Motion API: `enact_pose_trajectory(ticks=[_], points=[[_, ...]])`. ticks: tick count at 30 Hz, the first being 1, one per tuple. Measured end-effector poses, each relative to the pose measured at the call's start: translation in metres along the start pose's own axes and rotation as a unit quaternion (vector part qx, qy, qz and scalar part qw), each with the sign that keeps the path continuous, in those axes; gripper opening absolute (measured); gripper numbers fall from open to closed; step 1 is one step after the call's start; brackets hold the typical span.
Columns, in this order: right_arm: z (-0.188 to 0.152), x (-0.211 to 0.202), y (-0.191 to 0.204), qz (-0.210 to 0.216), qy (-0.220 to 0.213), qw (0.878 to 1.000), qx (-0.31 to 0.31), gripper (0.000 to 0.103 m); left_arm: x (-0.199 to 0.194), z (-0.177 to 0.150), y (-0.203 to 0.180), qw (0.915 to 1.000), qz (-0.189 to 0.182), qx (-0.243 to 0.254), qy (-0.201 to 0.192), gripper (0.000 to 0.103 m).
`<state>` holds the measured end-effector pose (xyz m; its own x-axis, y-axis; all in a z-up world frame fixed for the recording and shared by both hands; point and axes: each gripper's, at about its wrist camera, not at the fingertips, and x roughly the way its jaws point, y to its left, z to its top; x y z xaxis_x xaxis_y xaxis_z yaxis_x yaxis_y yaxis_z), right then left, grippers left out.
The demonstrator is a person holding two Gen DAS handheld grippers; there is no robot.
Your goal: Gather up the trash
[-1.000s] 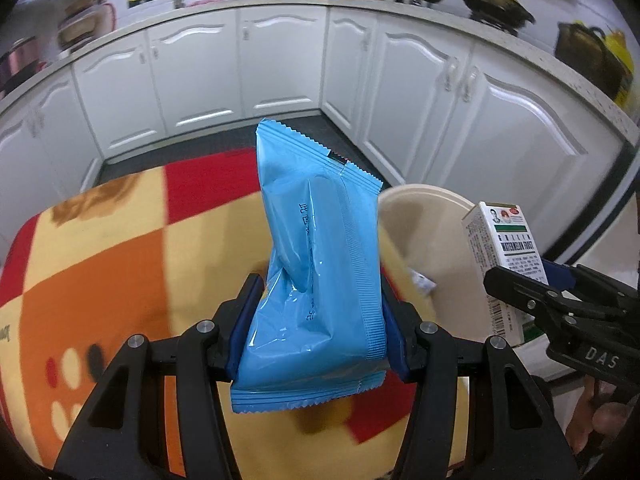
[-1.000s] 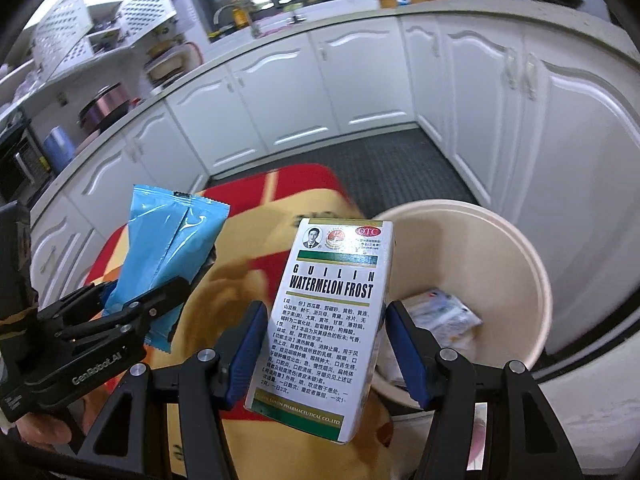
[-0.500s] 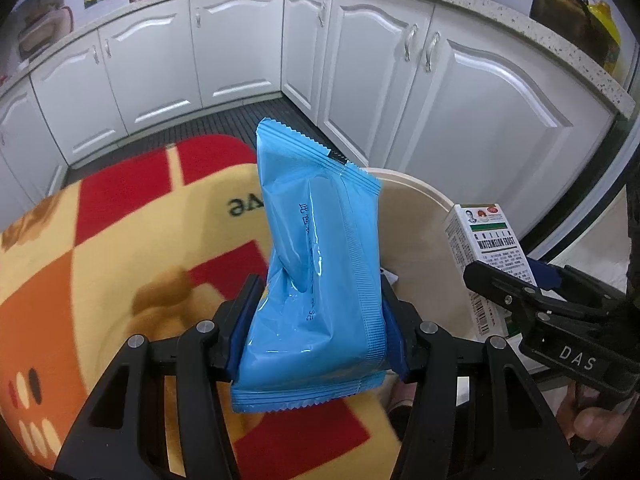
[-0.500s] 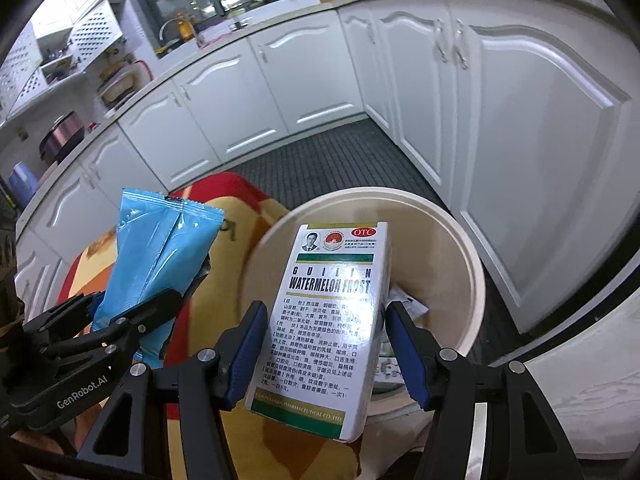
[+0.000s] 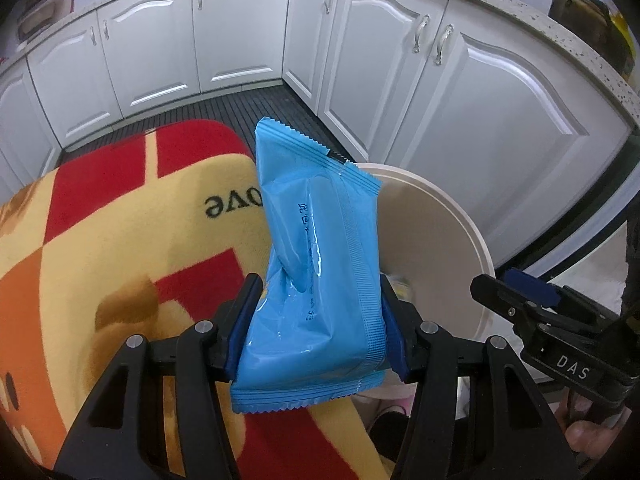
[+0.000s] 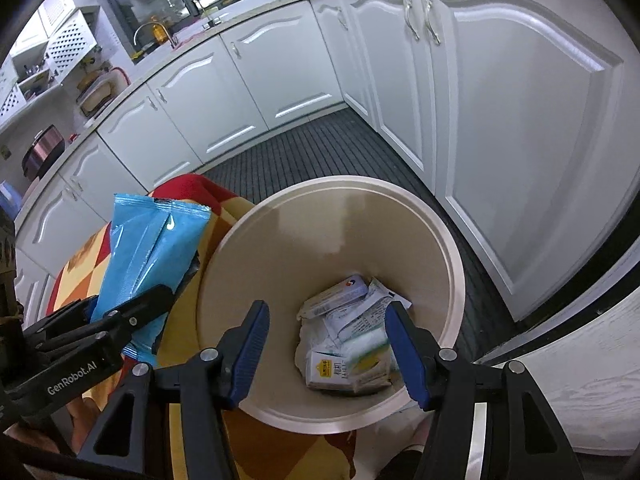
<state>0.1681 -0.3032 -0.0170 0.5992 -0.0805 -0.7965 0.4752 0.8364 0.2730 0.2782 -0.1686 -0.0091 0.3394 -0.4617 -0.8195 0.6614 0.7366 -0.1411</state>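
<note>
My left gripper (image 5: 320, 328) is shut on a blue plastic packet (image 5: 320, 264), held upright above the table's edge, just left of a beige trash bin (image 5: 448, 232). The packet also shows in the right wrist view (image 6: 148, 248). My right gripper (image 6: 326, 348) is open and empty directly over the bin (image 6: 456, 280). A white and green medicine box (image 6: 366, 350) appears blurred inside the bin, on top of several boxes and papers (image 6: 340, 304).
A table with a red, orange and yellow cloth (image 5: 120, 248) lies to the left of the bin. White kitchen cabinets (image 6: 500, 100) curve round behind. Dark slatted floor (image 6: 320, 152) lies between cabinets and bin.
My right gripper opened and the medicine box dropped into the bin. Both grippers moved closer to the bin; the left one still holds the blue packet.
</note>
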Motion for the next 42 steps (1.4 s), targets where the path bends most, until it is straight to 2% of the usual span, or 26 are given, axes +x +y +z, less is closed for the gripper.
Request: enact_pose_trajectory(ticks=[8,10,13,20,30,37,42], points=[[-0.004,0.003,-0.005,0.0,0.012,1.0,0.012,0.059,0.003,-0.005,0.007,0.9997,-0.007,-0.023,0.007,0.075],[-0.006,0.003,-0.004,-0.002,0.015,1.0,0.011,0.059,0.003,-0.006,0.009,0.9994,-0.012,-0.03,0.009,0.077],[-0.008,0.001,-0.003,-0.006,0.014,1.0,0.012,0.066,0.002,-0.006,0.011,0.9993,-0.01,-0.034,0.013,0.077],[-0.014,-0.004,0.004,-0.006,0.006,1.0,0.006,0.067,-0.011,-0.007,0.018,0.9993,0.001,-0.037,-0.002,0.077],[-0.025,-0.019,0.034,-0.005,-0.025,1.0,-0.018,0.07,-0.053,-0.021,0.036,0.9976,0.033,-0.029,-0.053,0.077],[-0.034,-0.036,0.072,-0.001,-0.059,0.997,-0.056,0.072,-0.095,-0.037,0.061,0.9929,0.051,-0.043,-0.098,0.077],[-0.038,-0.048,0.094,0.008,-0.079,0.995,-0.066,0.074,-0.121,-0.044,0.068,0.9894,0.07,-0.034,-0.123,0.077]])
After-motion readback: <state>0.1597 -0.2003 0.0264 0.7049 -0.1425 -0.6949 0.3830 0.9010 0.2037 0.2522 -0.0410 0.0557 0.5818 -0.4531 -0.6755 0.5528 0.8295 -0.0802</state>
